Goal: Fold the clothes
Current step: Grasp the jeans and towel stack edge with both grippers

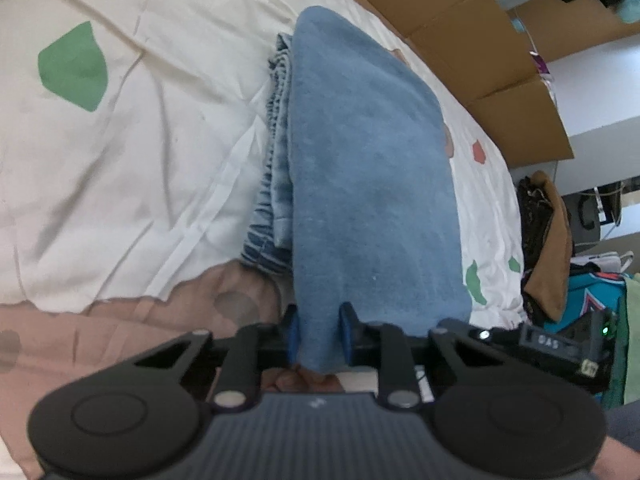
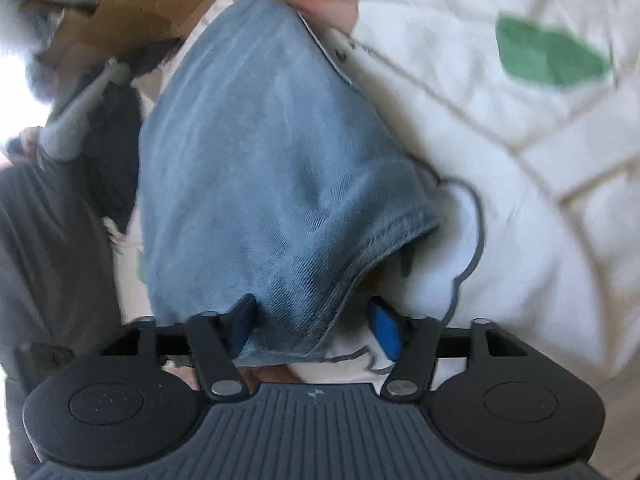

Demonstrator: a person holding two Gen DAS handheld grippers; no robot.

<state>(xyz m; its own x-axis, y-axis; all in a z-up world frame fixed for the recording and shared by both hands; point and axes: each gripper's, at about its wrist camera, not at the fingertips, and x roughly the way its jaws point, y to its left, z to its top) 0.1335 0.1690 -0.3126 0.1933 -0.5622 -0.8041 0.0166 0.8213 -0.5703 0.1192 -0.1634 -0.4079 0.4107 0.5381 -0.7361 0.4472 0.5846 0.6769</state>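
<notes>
In the left wrist view, a cream quilted bedspread with green and red leaf patches (image 1: 132,152) is seen spread across the left, with a pink blanket (image 1: 120,328) at the near edge. A folded stack of darker denim (image 1: 276,152) lies on it, and a light blue folded denim garment (image 1: 368,160) is laid along and partly over that stack. The left gripper (image 1: 319,334) is closed narrowly on the near end of the light blue garment, both blue pads (image 1: 347,332) pressed against the cloth. Brown cardboard boxes (image 1: 480,60) are ranged along the far right, with a heap of dark and brown clothes (image 1: 544,240) beyond the bed's edge.

In the right wrist view, grey fabric, perhaps a trouser leg (image 2: 48,248), fills the left. The same light blue garment (image 2: 260,160) rises from the right gripper (image 2: 316,326), whose jaws stand about half apart: the left pad is against the hemmed corner, while the right pad (image 2: 386,330) appears clear of the denim, beside a white cloud-shaped patch (image 2: 452,256). Whether a firm hold exists there cannot be told.

The hem could slip from the wider right jaws, so that the fold would sag unevenly. The stack beneath could also be dragged askew if the garment were pulled sideways.
</notes>
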